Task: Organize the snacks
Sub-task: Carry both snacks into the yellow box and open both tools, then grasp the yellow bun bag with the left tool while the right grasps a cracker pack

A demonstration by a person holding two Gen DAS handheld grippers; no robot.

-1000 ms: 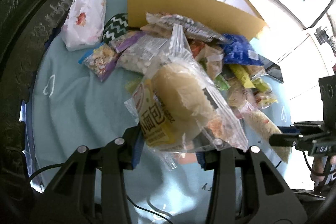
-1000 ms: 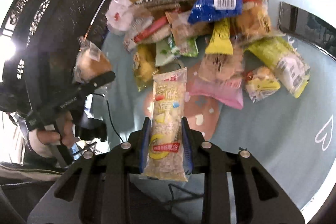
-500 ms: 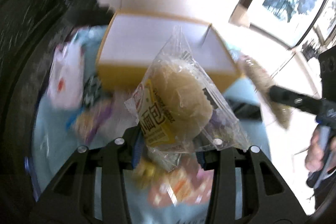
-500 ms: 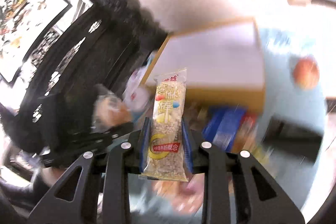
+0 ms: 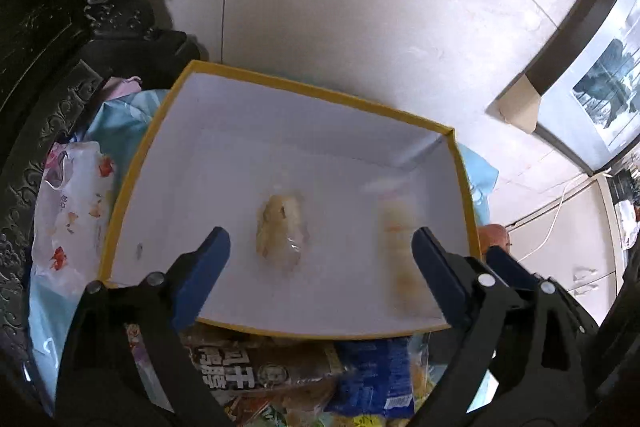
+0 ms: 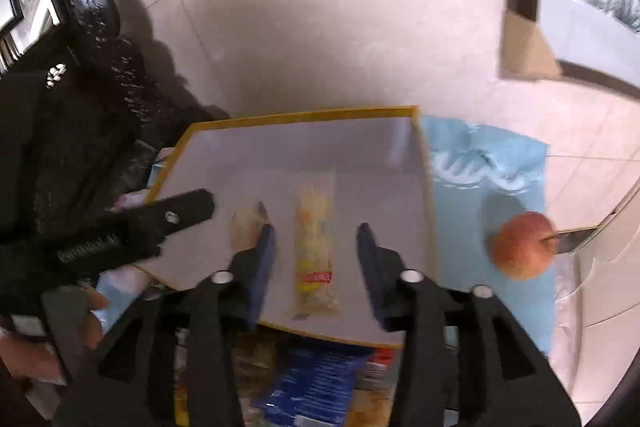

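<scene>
A yellow-rimmed box (image 5: 320, 95) with a white inside fills the middle of both views. My left gripper (image 5: 320, 259) hovers over it with its jaws opening wide and nothing touching the pads. Below it in the box is the blurred bagged bread bun (image 5: 282, 235). My right gripper (image 6: 316, 239) is over the same box (image 6: 304, 117), jaws opening. The long rice-bar packet (image 6: 316, 247) shows between its fingers, free of the pads. That packet (image 5: 400, 247) appears smeared in the left wrist view. The bun (image 6: 246, 227) and left gripper (image 6: 180, 215) also show in the right wrist view.
A heap of snack packets, one of them blue (image 5: 376, 375), lies against the box's near wall on the light blue cloth (image 6: 480, 163). A white tissue pack (image 5: 76, 211) sits left of the box, an apple (image 6: 522, 245) right of it. Dark carved furniture (image 5: 60, 27) stands at the left.
Both grippers rose from the snack heap to above the box. Each was shut on its packet; both have let go, and the bun and rice-bar packet are now in the box.
</scene>
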